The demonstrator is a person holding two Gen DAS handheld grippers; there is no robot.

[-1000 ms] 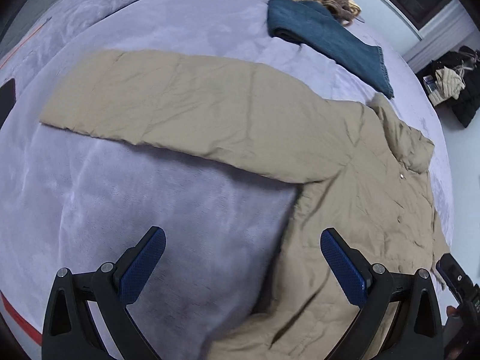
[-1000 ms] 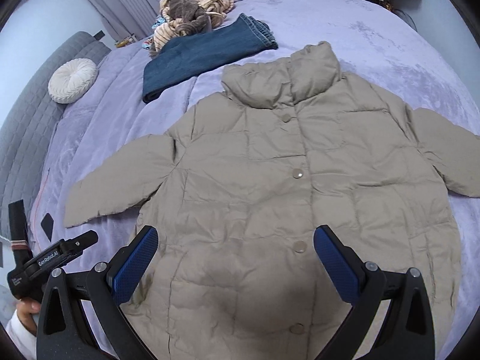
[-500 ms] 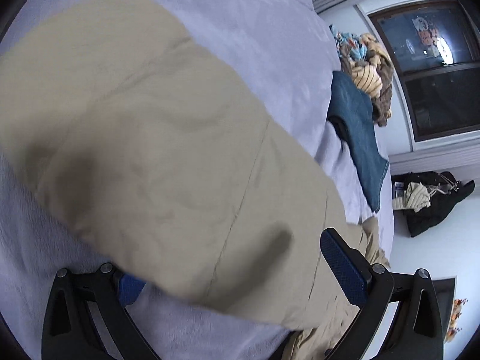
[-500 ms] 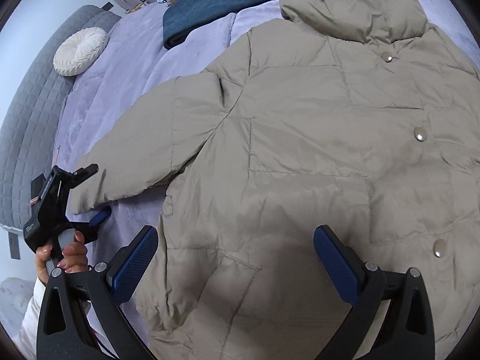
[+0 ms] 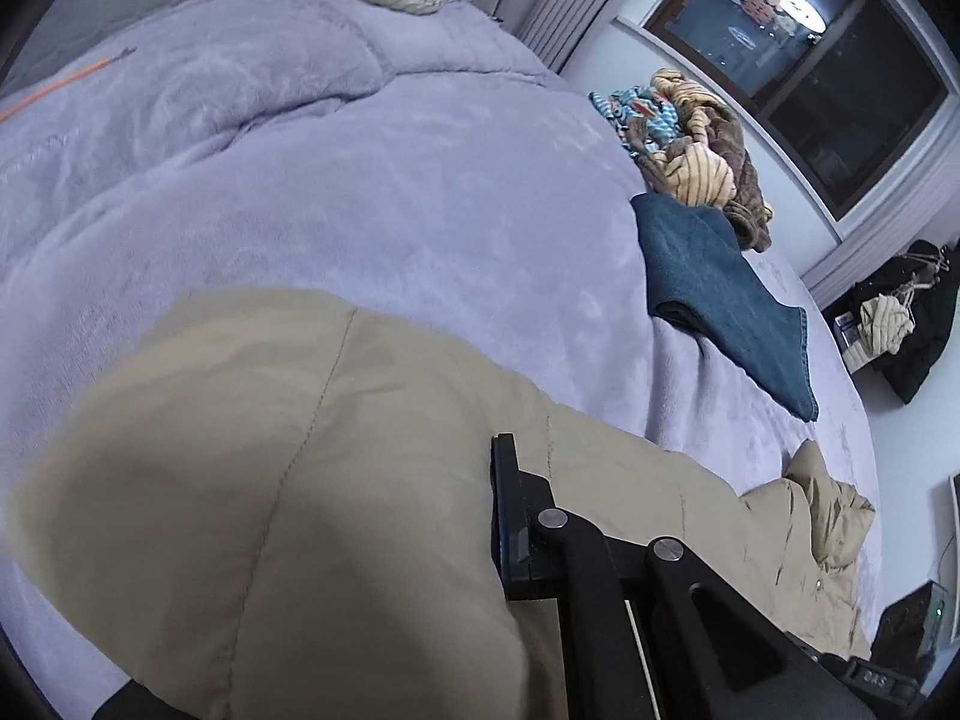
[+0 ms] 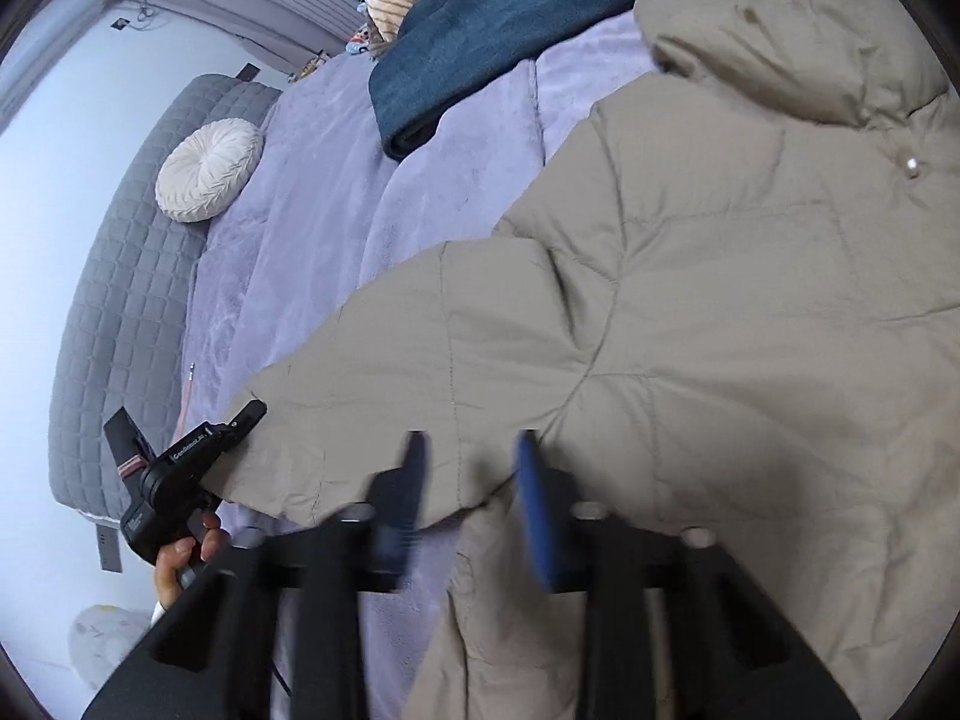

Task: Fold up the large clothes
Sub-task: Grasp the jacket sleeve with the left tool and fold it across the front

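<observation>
A beige puffer jacket (image 6: 720, 330) lies front up on the lavender blanket (image 5: 360, 180), collar toward the far side. In the right wrist view my left gripper (image 6: 240, 420), held by a hand (image 6: 180, 558), sits at the cuff of the jacket's sleeve (image 6: 390, 348). In the left wrist view that sleeve (image 5: 300, 480) drapes over one finger and hides it, and my left gripper (image 5: 489, 456) is shut on the cuff. My right gripper (image 6: 471, 450) is blurred and its jaws are closing, with the fabric at the armpit between them.
Folded blue jeans (image 5: 720, 294) and a heap of striped and brown clothes (image 5: 690, 144) lie at the bed's far side. A round white cushion (image 6: 207, 171) rests against the grey quilted headboard (image 6: 120, 276). A dark bag of clothes (image 5: 900, 324) sits on the floor under the window (image 5: 810, 60).
Both grippers stood wide open and have closed. The left went to the sleeve's cuff and took hold of it. The right dropped toward the armpit near that sleeve.
</observation>
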